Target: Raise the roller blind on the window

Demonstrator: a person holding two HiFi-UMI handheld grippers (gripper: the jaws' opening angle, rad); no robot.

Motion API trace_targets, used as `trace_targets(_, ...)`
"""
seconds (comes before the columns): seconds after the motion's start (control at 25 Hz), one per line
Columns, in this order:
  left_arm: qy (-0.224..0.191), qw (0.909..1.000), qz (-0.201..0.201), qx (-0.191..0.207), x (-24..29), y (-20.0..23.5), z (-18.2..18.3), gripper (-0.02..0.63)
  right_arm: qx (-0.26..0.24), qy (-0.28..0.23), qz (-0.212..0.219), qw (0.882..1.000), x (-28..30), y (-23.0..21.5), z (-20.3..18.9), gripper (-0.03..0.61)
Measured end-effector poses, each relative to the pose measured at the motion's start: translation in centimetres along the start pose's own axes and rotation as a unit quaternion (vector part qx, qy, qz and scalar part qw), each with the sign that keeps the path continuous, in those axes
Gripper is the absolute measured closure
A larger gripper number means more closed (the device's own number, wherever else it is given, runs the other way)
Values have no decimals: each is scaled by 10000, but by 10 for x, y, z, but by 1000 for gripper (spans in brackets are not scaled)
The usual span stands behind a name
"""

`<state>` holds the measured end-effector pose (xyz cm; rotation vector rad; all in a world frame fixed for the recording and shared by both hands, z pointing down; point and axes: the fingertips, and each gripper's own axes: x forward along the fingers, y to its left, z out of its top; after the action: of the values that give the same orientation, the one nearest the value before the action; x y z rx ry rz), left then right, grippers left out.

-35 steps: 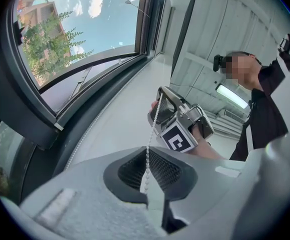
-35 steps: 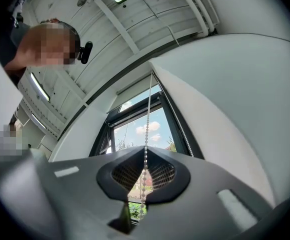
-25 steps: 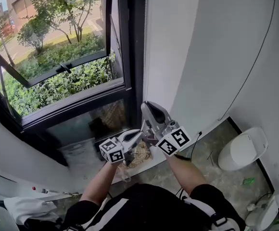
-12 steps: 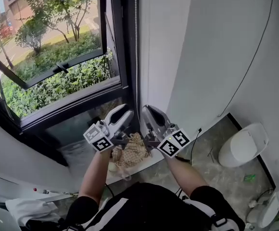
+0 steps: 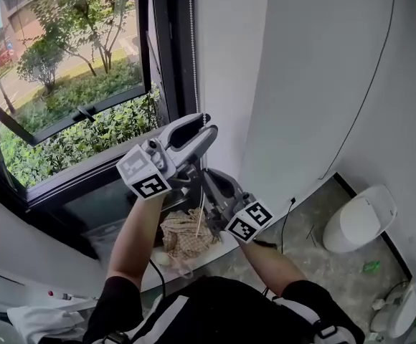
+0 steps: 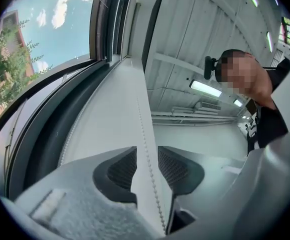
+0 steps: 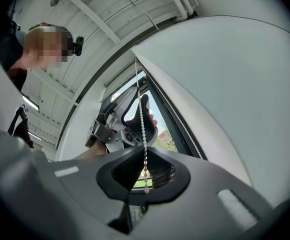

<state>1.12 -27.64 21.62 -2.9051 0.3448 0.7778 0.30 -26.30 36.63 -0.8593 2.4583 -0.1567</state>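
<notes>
The blind's white bead chain (image 5: 192, 56) hangs along the black window frame (image 5: 166, 63). My left gripper (image 5: 209, 125) is raised above the right one and points up the chain. In the left gripper view the chain (image 6: 146, 149) runs between its pads (image 6: 122, 166) without touching them. Its jaws have just opened wide and eased in slightly. My right gripper (image 5: 209, 181) sits lower, shut on the chain (image 7: 141, 119). The beads are pinched at its tips (image 7: 145, 170), and the left gripper (image 7: 136, 96) shows above them. The blind's fabric is out of view.
The window (image 5: 72, 99) shows a tilted sash and greenery outside. A white wall (image 5: 301, 84) with a thin black cable (image 5: 366, 99) stands to the right. A straw-coloured bag (image 5: 183, 239) lies below the grippers, and a white rounded bin (image 5: 358, 221) stands at the lower right.
The left gripper let go of the chain, opened, and rose from beside the right gripper to well above it. The right gripper stayed put, still shut on the chain.
</notes>
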Motion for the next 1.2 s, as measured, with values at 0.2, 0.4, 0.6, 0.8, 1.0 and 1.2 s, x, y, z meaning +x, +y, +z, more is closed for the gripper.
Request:
trace_targets(0.2, -325, 9994, 52, -58, -4, 4, 8, 488, -16, 10, 27, 10000, 0, 0, -4, 560)
trace_targets(0.4, -306, 9995, -53, -42, -3, 1, 11, 595, -17, 29, 63, 10000, 1, 1, -4, 560)
trace_targets(0.6, -611, 9974, -38, -373, -12, 5, 16, 604, -21, 57, 95, 9999, 3, 2, -6, 560)
trace_targets(0.8, -817, 9930, -78, -854, -31, 13, -3, 604, -29, 376, 14, 9993, -6, -1, -31, 560)
trace_targets(1.0, 29, 9953, 255, -936, -61, 22, -69, 601, 222, 1112, -378, 9928, -38, -26, -93, 560)
trace_targets(1.2, 436, 9912, 392, -1186, -85, 20, -116, 600, 281, 1665, -653, 9835, -66, -41, -134, 560)
